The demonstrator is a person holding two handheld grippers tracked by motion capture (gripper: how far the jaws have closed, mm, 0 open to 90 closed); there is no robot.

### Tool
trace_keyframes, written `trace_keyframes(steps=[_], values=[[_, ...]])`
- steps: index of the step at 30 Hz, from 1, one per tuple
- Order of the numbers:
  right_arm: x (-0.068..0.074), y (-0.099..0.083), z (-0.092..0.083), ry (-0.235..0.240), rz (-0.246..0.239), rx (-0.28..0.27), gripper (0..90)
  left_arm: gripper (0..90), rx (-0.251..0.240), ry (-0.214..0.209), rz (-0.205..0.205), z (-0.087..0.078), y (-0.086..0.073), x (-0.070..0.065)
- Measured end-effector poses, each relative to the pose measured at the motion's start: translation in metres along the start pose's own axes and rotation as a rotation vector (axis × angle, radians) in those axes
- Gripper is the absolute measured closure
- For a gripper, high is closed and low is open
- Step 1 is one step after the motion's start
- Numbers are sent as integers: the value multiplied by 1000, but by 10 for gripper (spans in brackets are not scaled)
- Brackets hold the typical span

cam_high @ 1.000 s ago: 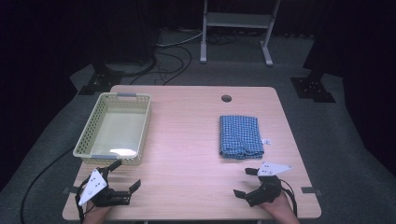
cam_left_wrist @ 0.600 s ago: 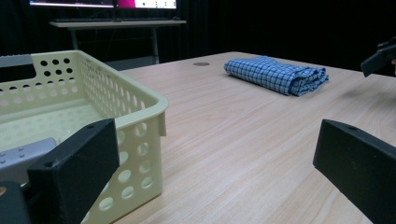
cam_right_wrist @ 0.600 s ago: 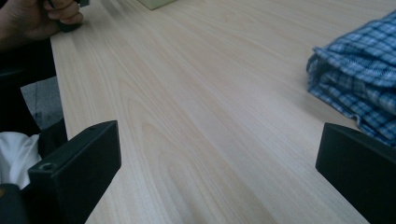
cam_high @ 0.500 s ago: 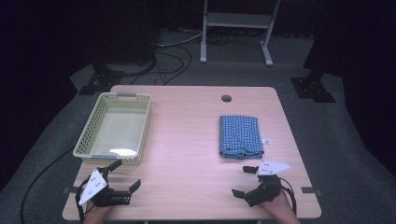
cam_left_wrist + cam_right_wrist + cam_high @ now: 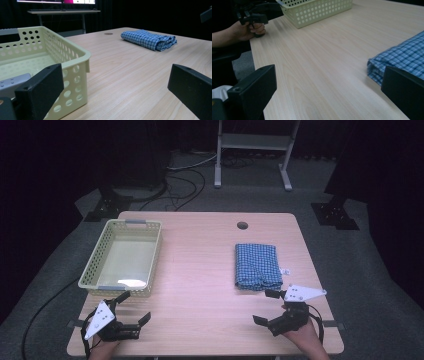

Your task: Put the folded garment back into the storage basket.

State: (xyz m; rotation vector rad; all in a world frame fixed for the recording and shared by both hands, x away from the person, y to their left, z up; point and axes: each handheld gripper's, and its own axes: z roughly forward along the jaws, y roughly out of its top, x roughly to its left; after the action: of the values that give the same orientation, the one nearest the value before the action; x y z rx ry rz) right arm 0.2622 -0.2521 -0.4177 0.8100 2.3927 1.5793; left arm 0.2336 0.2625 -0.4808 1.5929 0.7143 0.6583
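A folded blue checked cloth (image 5: 257, 266) lies on the right half of the wooden table (image 5: 200, 270). A pale yellow perforated basket (image 5: 95, 265) stands empty at the left. My left gripper (image 5: 135, 306) rests open at the front left corner, just in front of the basket's near end. My right gripper (image 5: 264, 307) is open at the front right, one jaw close to the cloth's near edge. In the left gripper view, the basket (image 5: 50, 50) is near left and the cloth (image 5: 150, 38) far right. The right gripper view has the cloth (image 5: 402, 60) beside the right jaw.
A round cable hole (image 5: 242, 225) sits near the table's far edge. Behind the table stands a metal frame (image 5: 255, 150), with cables on the carpet. In the right gripper view, the other hand and its gripper (image 5: 252, 20) are at the far corner by the basket (image 5: 317, 10).
My right gripper has crept slightly forward toward the cloth's near edge. The left gripper, basket and cloth have stayed put.
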Motion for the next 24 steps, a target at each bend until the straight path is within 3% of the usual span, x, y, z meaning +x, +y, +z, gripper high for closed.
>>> trace_keyframes(steps=[10,21,24], values=[[-2,24,-16,-48,-36,-49,0,0,2,6,-8,0,0,0],[-10,45,-30,-104,-33,-89,0,0,5,14,-10,0,0,0],[-16,50,-33,-144,-34,-103,0,0,5,13,-9,0,0,0]])
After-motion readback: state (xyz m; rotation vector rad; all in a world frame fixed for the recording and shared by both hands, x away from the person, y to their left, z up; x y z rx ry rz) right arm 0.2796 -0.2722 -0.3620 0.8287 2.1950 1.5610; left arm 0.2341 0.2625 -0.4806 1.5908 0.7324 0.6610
